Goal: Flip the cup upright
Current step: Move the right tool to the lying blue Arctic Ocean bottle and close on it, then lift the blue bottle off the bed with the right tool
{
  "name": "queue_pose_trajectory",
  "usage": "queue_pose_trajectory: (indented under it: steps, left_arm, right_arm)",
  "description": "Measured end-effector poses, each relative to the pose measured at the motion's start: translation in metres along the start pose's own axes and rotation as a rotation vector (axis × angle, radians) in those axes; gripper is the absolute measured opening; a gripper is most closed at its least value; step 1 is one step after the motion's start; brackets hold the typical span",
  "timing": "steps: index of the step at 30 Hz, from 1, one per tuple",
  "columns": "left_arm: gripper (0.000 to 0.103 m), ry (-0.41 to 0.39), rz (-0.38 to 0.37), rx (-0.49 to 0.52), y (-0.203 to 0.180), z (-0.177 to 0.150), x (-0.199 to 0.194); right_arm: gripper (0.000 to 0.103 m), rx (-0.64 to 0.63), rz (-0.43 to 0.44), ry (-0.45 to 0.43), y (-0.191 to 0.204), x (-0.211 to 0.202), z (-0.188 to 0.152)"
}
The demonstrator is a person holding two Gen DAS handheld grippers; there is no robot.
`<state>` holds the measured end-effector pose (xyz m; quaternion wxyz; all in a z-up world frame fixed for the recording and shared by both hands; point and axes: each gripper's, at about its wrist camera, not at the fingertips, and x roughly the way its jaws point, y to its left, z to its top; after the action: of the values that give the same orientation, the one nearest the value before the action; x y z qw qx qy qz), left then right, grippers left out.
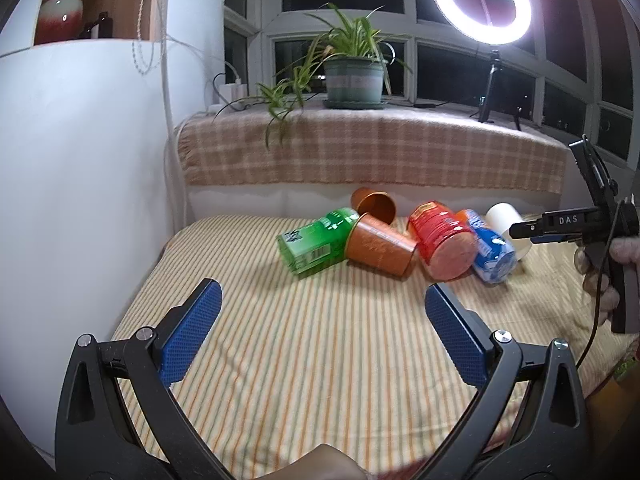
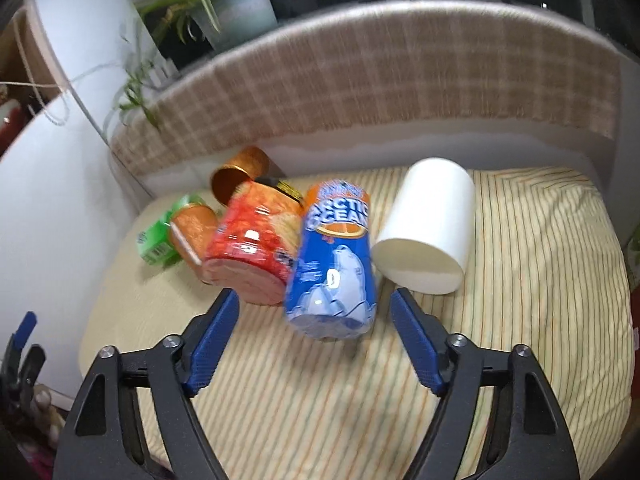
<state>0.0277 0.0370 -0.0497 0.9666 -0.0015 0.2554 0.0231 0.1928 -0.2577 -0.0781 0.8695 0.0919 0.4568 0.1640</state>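
Several containers lie on their sides on a striped cloth [image 1: 320, 340]. A white cup [image 2: 426, 232] lies at the right, its flat end toward me. Beside it lie a blue "Arctic Ocean" can [image 2: 332, 264], a red tub [image 2: 256, 252], an orange cup [image 1: 380, 246], a second orange cup [image 1: 374, 204] behind it with its mouth showing, and a green bottle [image 1: 316, 242]. My right gripper [image 2: 314, 304] is open just in front of the blue can; it also shows in the left wrist view [image 1: 520, 230] by the white cup [image 1: 506, 220]. My left gripper [image 1: 322, 300] is open and empty, short of the pile.
A ledge with a checked cloth [image 1: 372, 152] runs behind the pile, carrying a potted plant [image 1: 352, 76] and a ring light [image 1: 482, 0]. A white wall [image 1: 80, 152] stands at the left. The striped cloth drops off at its front and right edges.
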Motion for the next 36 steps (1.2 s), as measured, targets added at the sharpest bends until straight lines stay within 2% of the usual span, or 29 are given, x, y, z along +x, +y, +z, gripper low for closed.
queue_pose_trajectory:
  steps: [6, 17, 19, 26, 36]
  left_arm:
    - [0.103, 0.019, 0.015, -0.028, 0.013, -0.004, 0.005]
    - [0.103, 0.032, 0.024, -0.026, 0.016, -0.005, 0.007]
    - [0.103, 0.032, 0.028, -0.028, 0.018, -0.006, 0.006]
    - [0.103, 0.029, 0.027, -0.029, 0.019, -0.005, 0.006]
    - [0.103, 0.022, 0.021, -0.019, 0.016, -0.006, 0.002]
  right_arm:
    - [0.073, 0.033, 0.041, 0.113, -0.012, 0.022, 0.009]
    - [0.073, 0.097, 0.101, 0.232, -0.017, 0.060, 0.011]
    - [0.067, 0.117, 0.101, 0.246, -0.018, 0.065, 0.010]
    - [0.067, 0.144, 0.111, 0.223, -0.023, 0.062, 0.008]
    - [0.067, 0.173, 0.126, 0.143, -0.025, 0.037, 0.005]
